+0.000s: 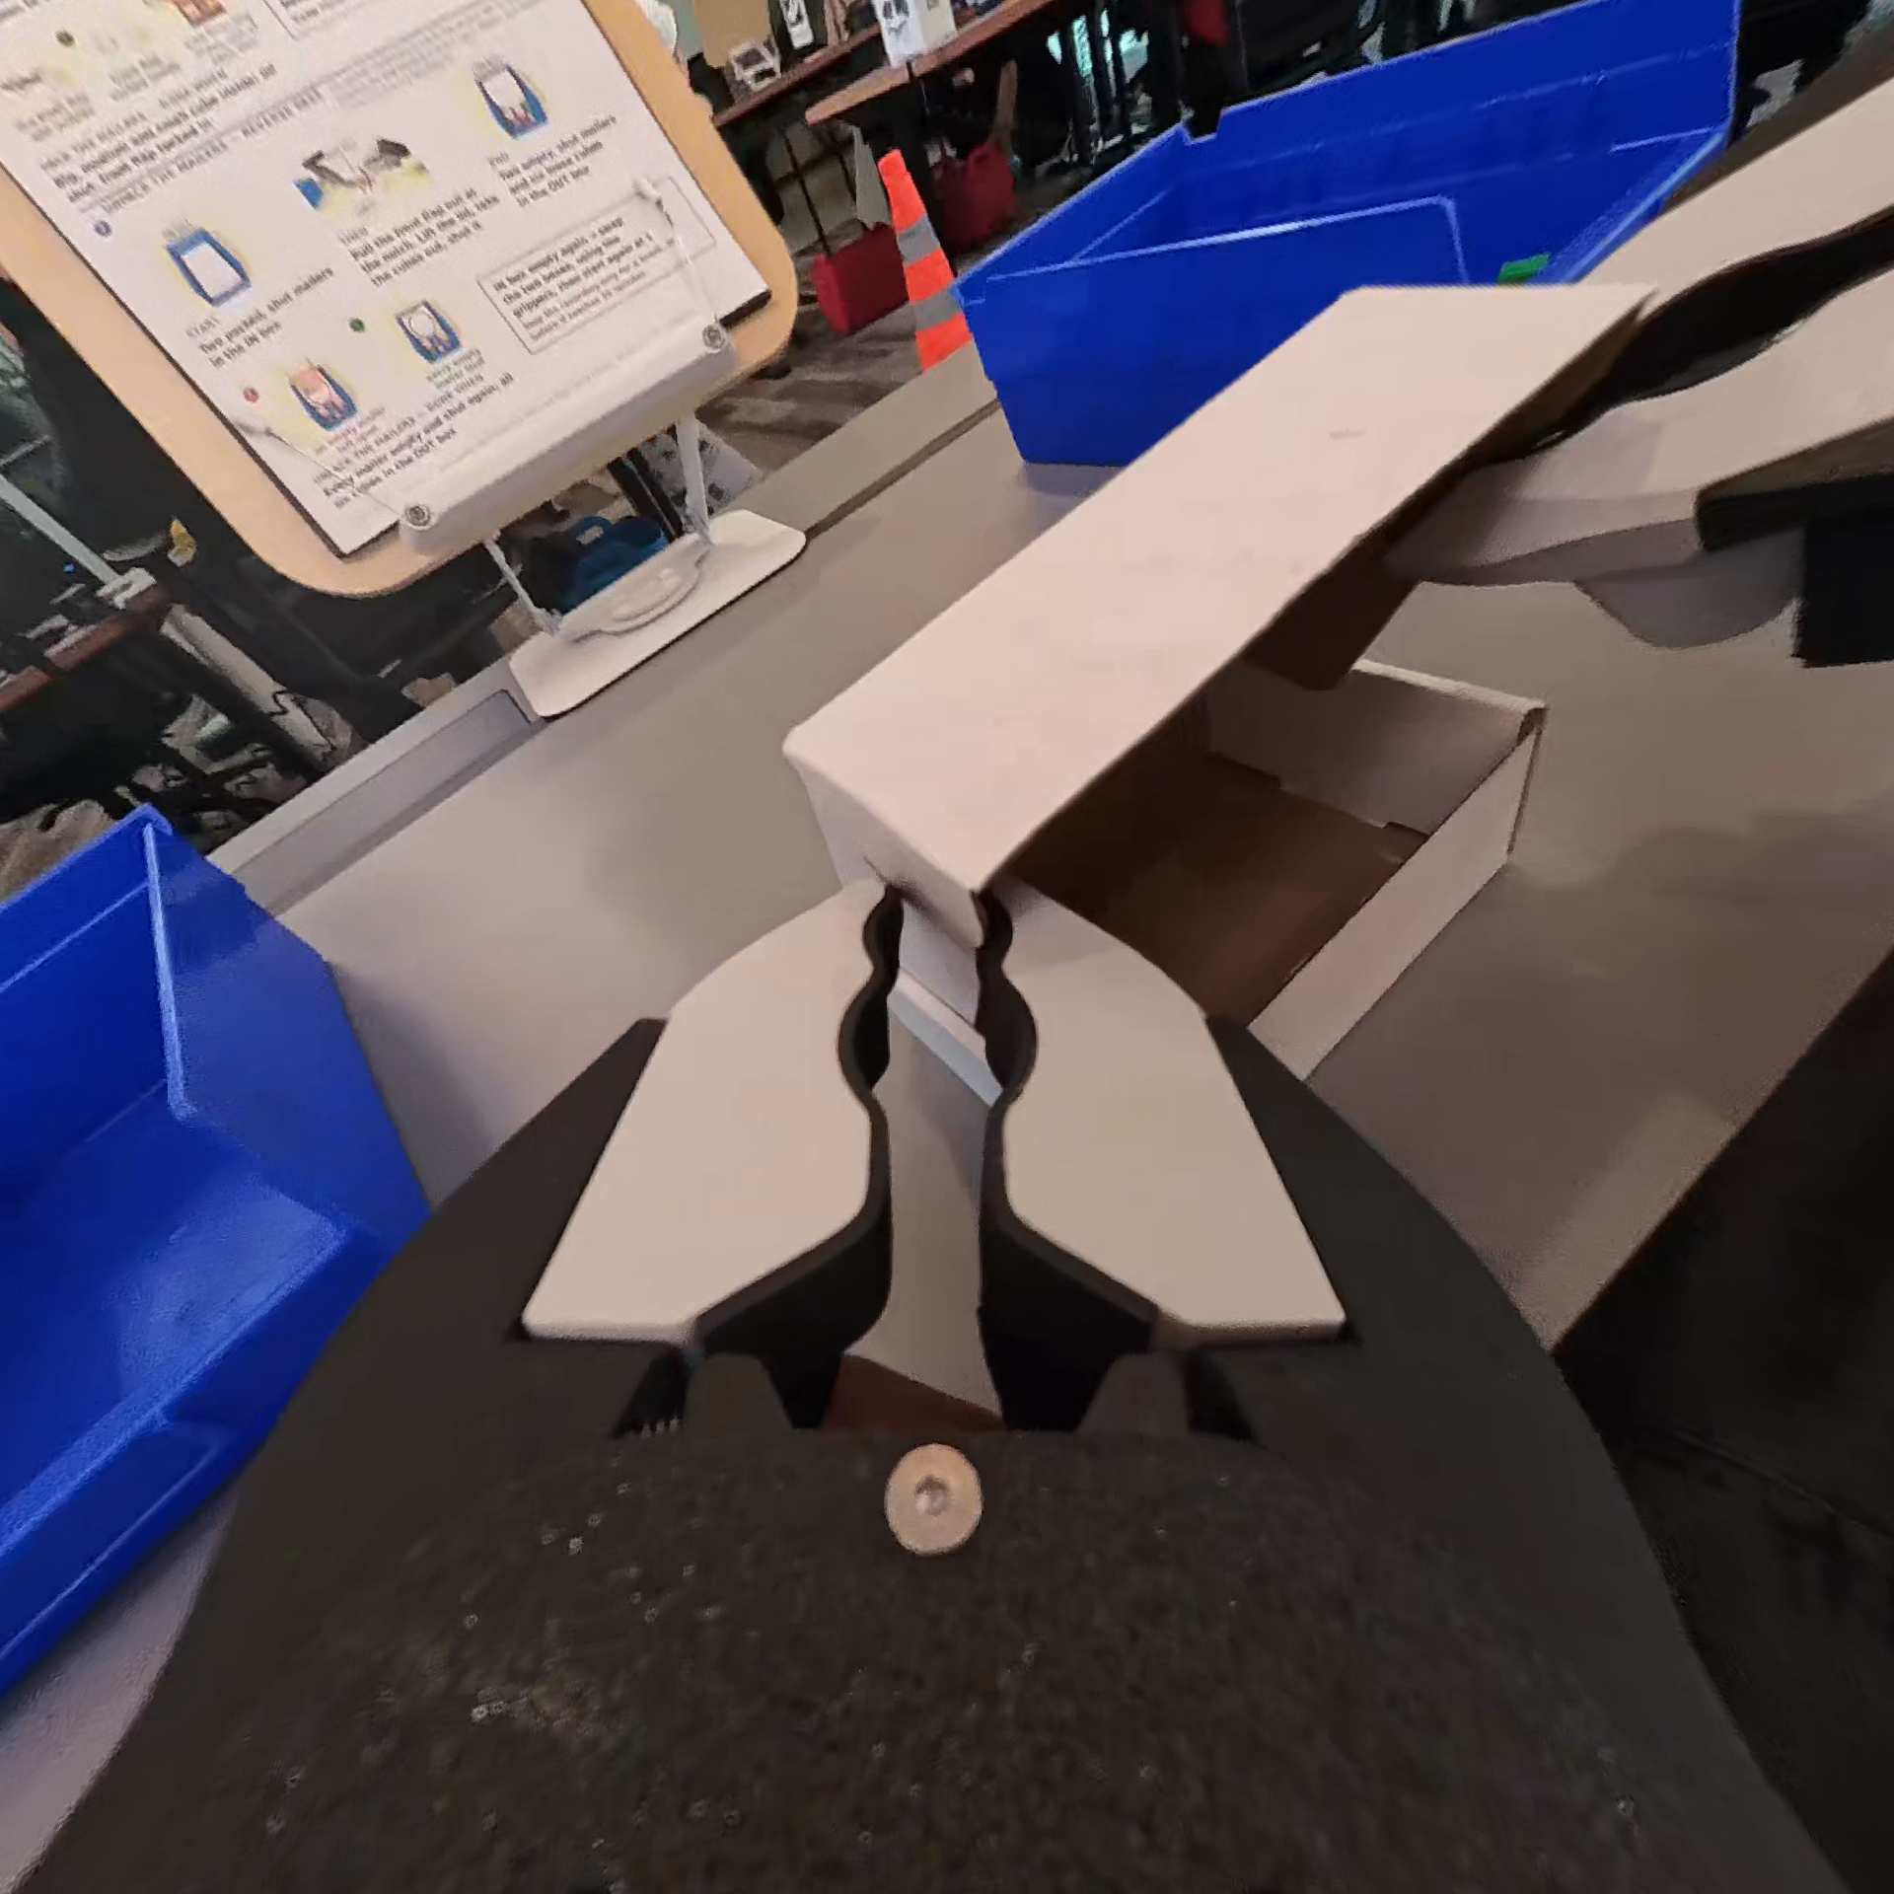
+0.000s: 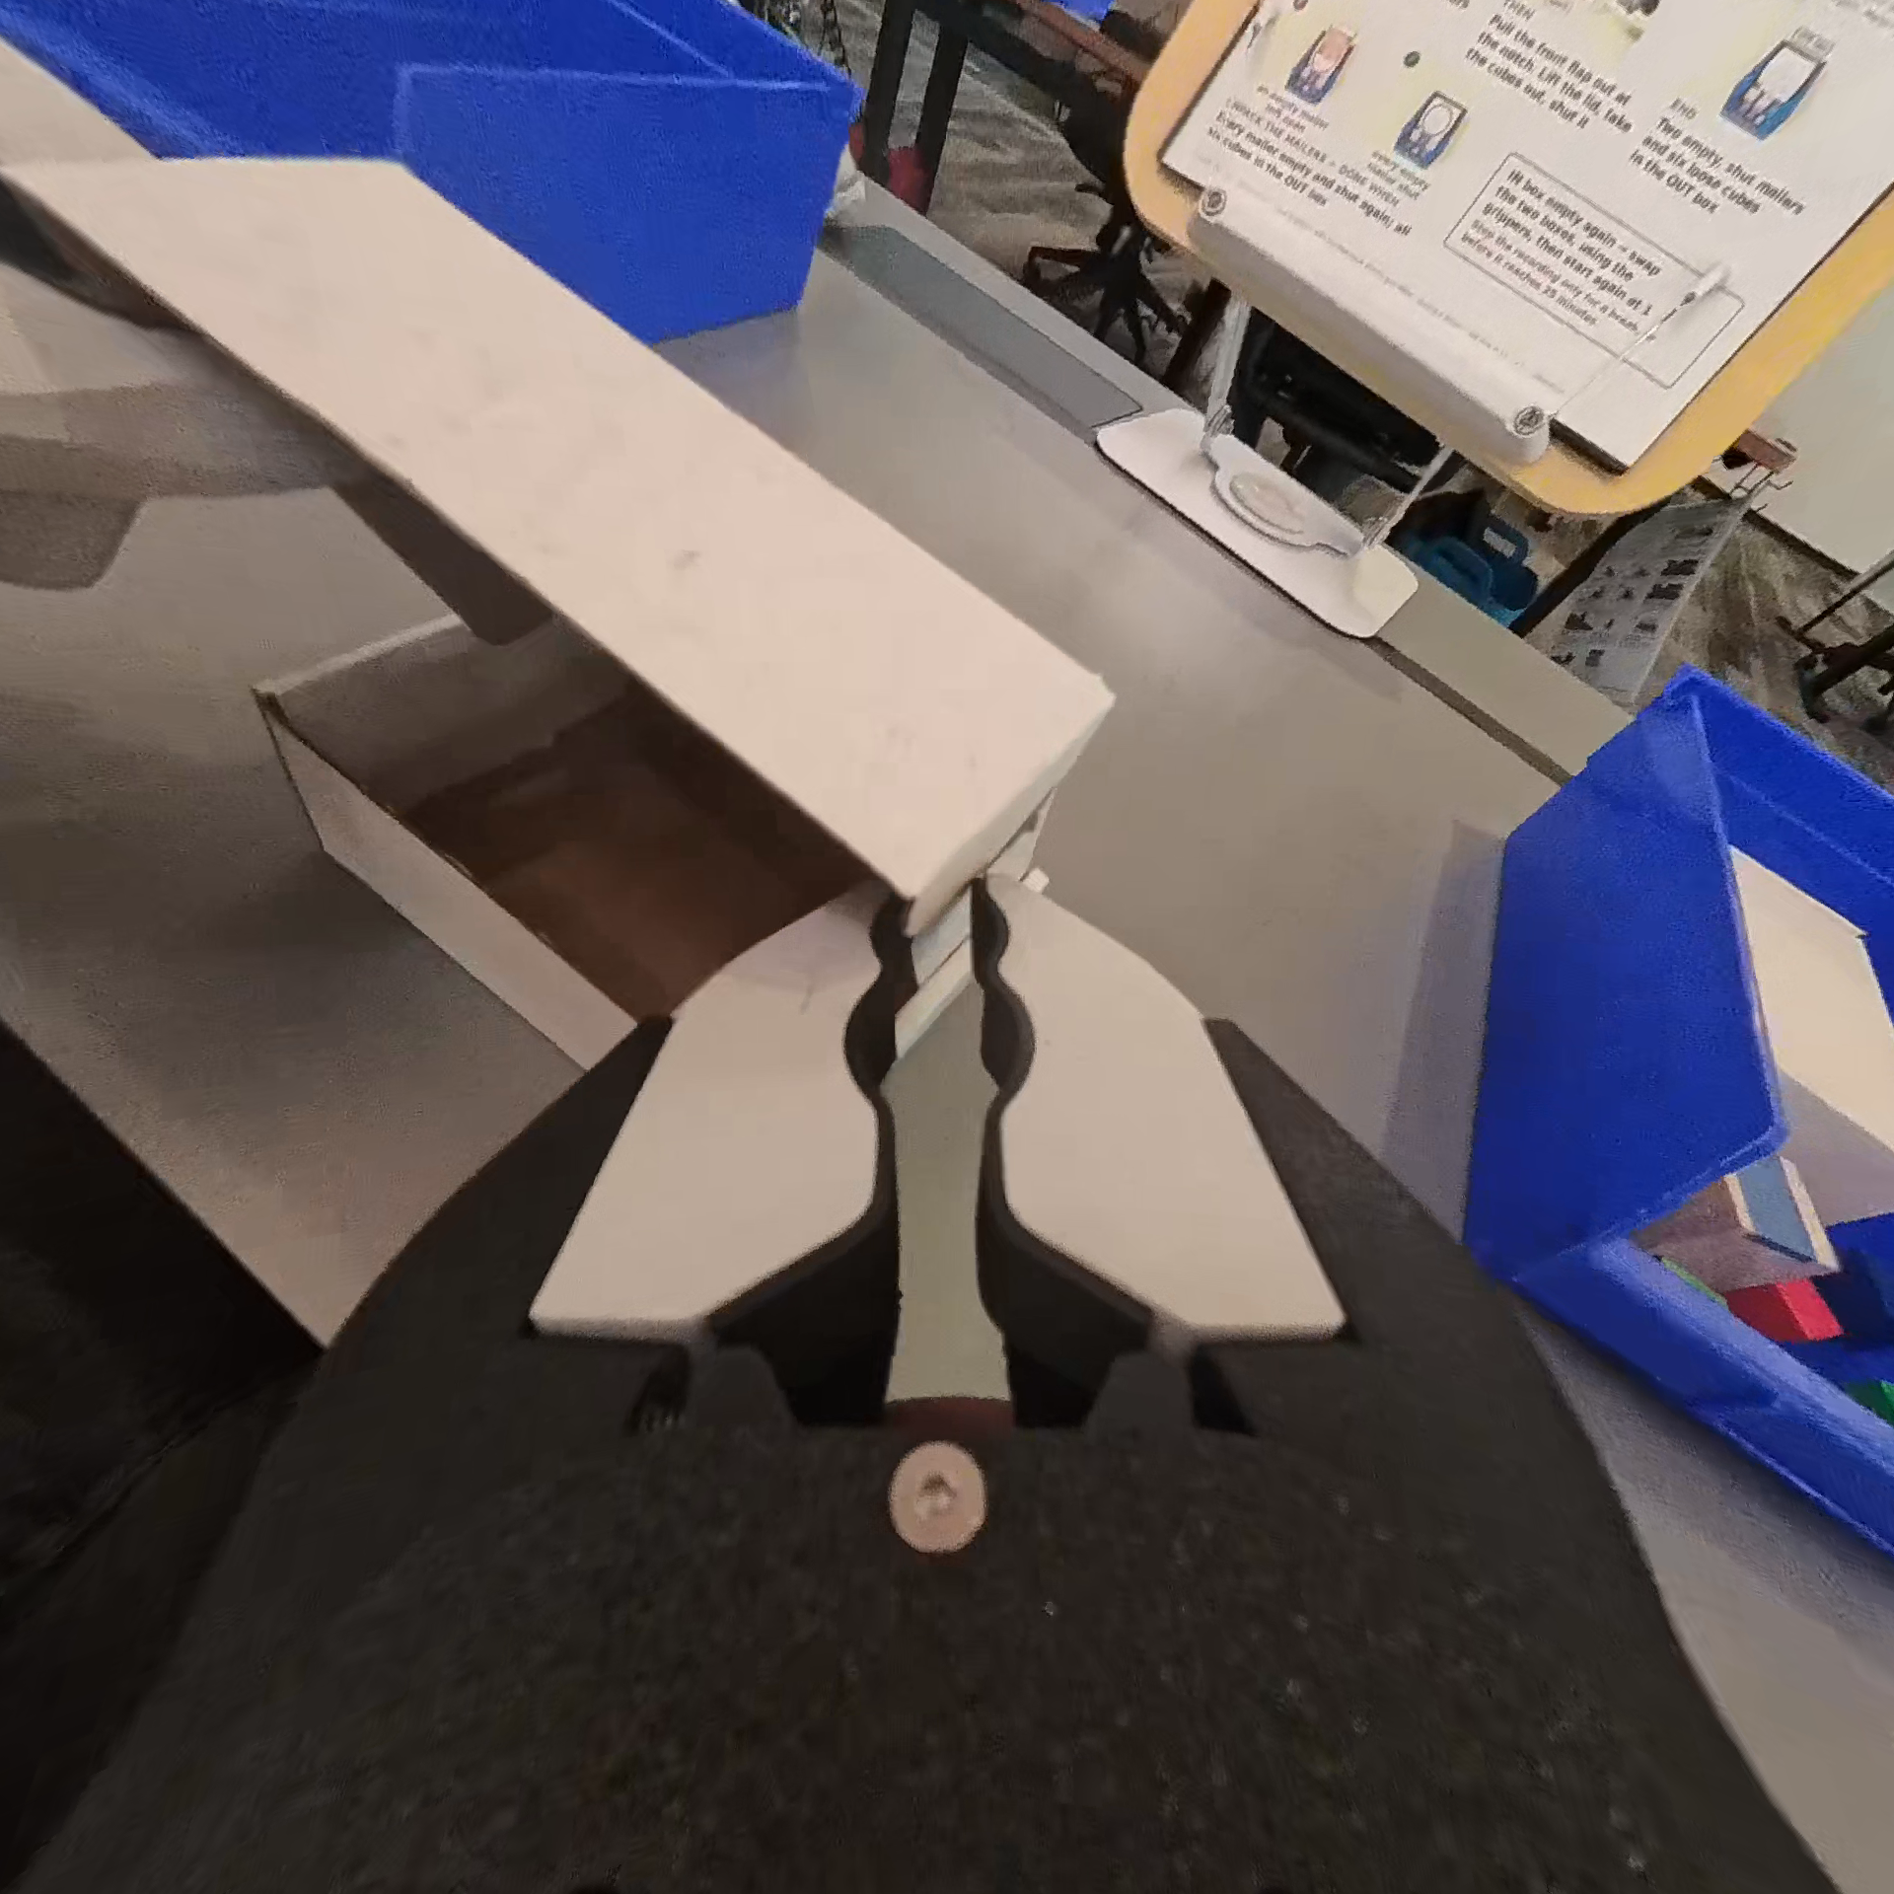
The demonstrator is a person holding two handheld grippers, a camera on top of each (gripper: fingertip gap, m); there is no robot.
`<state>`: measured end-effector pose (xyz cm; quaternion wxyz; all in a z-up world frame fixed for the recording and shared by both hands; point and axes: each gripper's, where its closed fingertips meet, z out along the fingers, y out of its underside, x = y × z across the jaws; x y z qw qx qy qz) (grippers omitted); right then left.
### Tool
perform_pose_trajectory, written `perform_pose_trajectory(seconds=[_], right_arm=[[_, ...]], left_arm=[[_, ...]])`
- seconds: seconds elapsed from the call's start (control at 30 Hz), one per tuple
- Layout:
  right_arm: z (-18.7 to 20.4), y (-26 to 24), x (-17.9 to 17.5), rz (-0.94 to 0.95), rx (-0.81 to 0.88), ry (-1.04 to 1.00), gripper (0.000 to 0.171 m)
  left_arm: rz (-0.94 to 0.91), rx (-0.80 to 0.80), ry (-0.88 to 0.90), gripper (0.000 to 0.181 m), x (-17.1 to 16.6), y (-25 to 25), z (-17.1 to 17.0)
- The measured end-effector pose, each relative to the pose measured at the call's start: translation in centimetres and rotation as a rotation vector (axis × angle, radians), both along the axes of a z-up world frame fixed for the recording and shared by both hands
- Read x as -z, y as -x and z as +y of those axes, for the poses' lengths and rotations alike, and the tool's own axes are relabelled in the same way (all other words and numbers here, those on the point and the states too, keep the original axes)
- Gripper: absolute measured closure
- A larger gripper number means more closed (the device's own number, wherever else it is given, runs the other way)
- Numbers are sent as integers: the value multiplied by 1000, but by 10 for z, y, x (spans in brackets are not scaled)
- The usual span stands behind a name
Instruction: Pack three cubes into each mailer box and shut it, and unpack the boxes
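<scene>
A white mailer box [image 1: 1435, 820] stands open on the grey table; its brown inside shows no cubes. Its lid [image 1: 1179, 574] is raised at a slant. My left gripper [image 1: 941, 922] is shut on the lid's front flap at one corner. The right gripper's fingers [image 1: 1558, 523] reach in from the right at the lid's other end. In the right wrist view my right gripper [image 2: 943, 912] is shut on the flap at the corner of the lid [image 2: 574, 461], above the box base [image 2: 430, 881].
A blue bin [image 1: 154, 1179] sits near left, and another [image 1: 1281, 256] stands behind the box. In the right wrist view a blue bin [image 2: 1619, 1025] holds a red cube [image 2: 1783, 1317], other cubes and a white mailer [image 2: 1804, 953]. An instruction board [image 1: 389, 256] stands at the table's far edge. The grippers' ends are close to 15 cm from one another.
</scene>
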<state>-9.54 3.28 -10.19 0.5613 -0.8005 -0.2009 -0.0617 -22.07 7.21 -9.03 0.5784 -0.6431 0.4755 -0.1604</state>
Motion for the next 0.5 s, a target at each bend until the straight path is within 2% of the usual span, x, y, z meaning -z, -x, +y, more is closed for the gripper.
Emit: perform_pose_trajectory(seconds=[0.1,0.17,0.3,0.4,0.5], right_arm=[[-16,2,2,-41,15,63,160],[-30,10,3,11,-7,143,160],[-61,24,14,56,-36,354,167],[-74,34,29,90,-50,420,167],[-82,38,43,143,-80,462,169]], left_arm=[[-10,9,58,170,1,4,-11],[15,4,111,172,2,10,-20],[163,19,283,174,16,23,-54],[234,16,288,175,26,29,-66],[199,29,289,172,33,34,-73]])
